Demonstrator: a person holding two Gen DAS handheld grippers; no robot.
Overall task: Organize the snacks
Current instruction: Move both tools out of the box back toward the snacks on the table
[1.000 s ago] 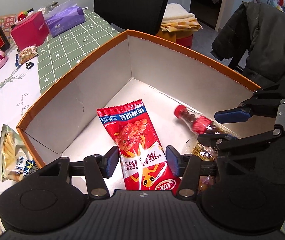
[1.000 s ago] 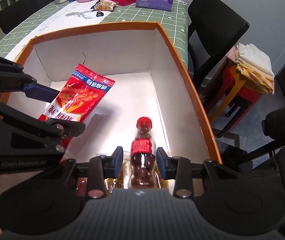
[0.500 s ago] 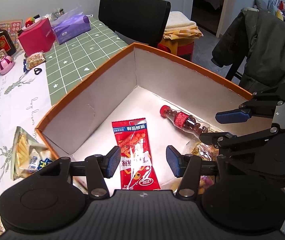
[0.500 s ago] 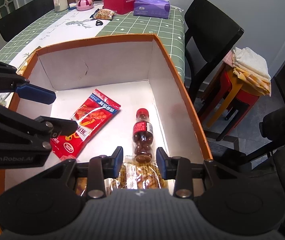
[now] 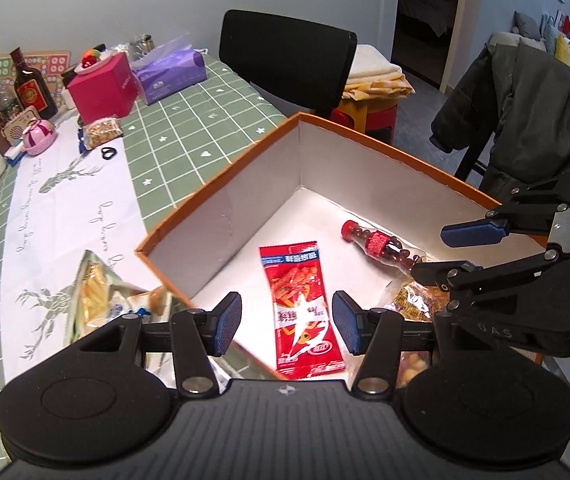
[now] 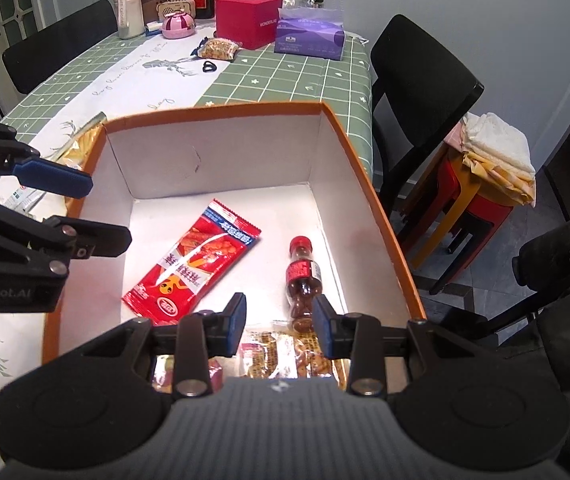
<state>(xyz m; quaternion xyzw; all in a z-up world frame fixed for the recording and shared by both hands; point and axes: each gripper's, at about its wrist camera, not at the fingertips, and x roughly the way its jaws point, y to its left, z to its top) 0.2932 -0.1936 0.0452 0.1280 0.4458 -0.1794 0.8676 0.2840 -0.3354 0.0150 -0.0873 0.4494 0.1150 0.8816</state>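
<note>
We see the flat red foil snack packet (image 6: 193, 265) on the orange-rimmed white cardboard box (image 6: 327, 110) floor, long axis slanting toward its far wall, small clear red-capped candy bottle (image 6: 302, 276) alongside, cap pointing likewise, our left gripper (image 5: 286, 322) and right gripper (image 6: 279, 322) both parted, empty.

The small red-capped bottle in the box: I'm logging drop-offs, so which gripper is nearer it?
Right. The right gripper hangs just above the bottle; the left gripper hangs over the red snack packet beside it.
</note>
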